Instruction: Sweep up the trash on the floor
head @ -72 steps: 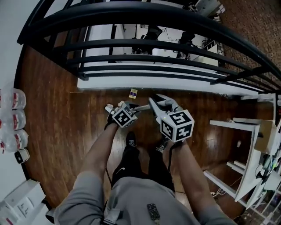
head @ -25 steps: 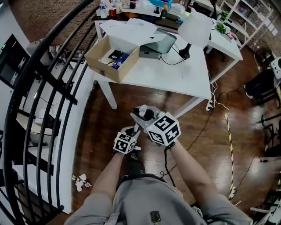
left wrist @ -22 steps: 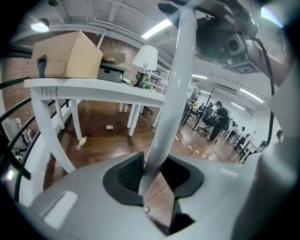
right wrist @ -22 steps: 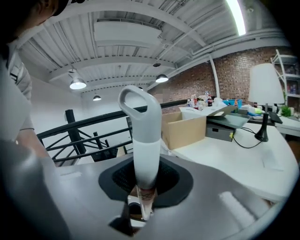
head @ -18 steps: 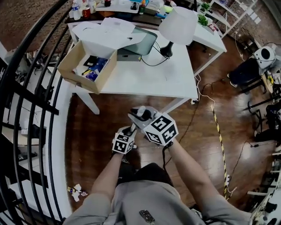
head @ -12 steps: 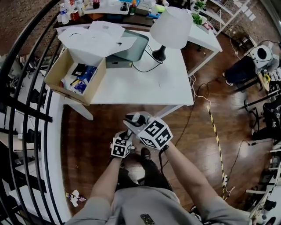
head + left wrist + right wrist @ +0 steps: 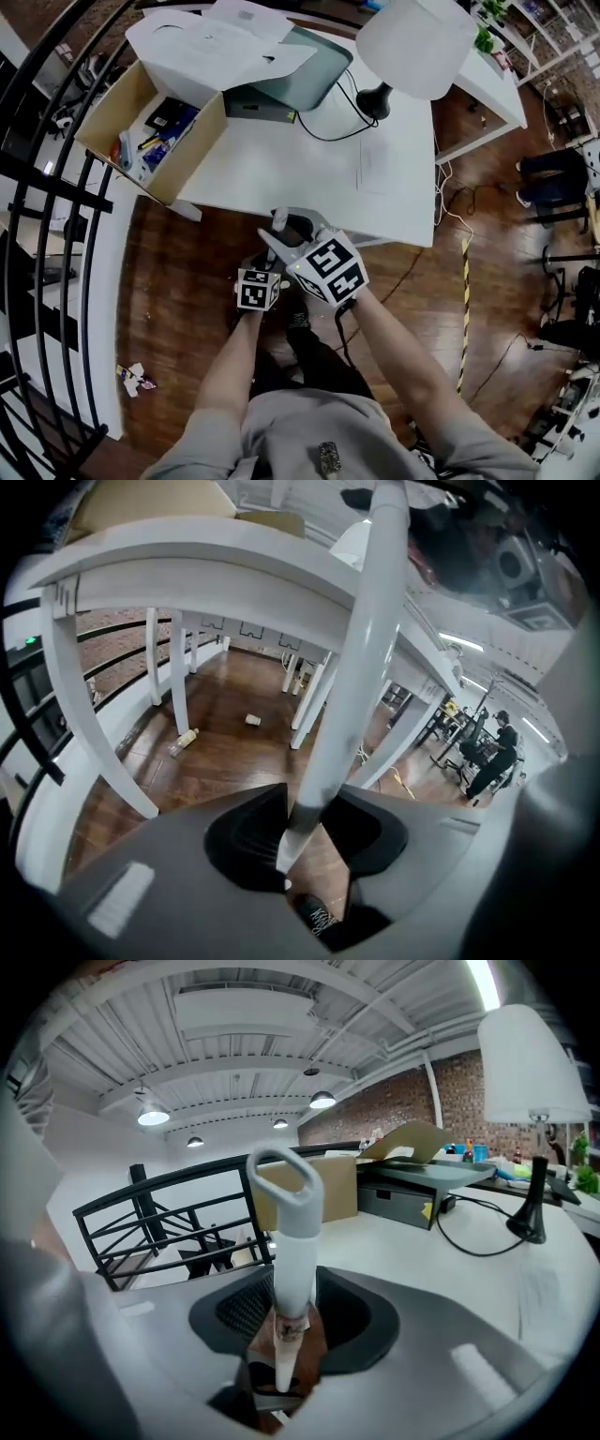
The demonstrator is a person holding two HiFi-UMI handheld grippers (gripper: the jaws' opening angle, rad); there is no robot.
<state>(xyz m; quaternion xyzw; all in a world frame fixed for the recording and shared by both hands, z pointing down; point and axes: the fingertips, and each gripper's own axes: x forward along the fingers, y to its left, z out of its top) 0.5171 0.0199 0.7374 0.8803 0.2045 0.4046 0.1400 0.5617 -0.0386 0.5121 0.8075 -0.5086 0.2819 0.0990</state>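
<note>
Head view: trash (image 7: 131,377) is logged on the floor (image 7: 178,309) beside the railing (image 7: 89,281), well apart from both grippers. White handle (image 7: 352,667) is clamped by the left gripper (image 7: 295,841). Its looped top is held between the right gripper (image 7: 286,1321) pads, whose jaws have just been opening, presumably so it can be carried upright.

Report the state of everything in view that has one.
Left gripper, closed on the white handle.
Right gripper, gripping the handle's top end; jaws just opened wider.
Cardboard box, open.
Lamp, upright.
Floor trash, unswept.
</note>
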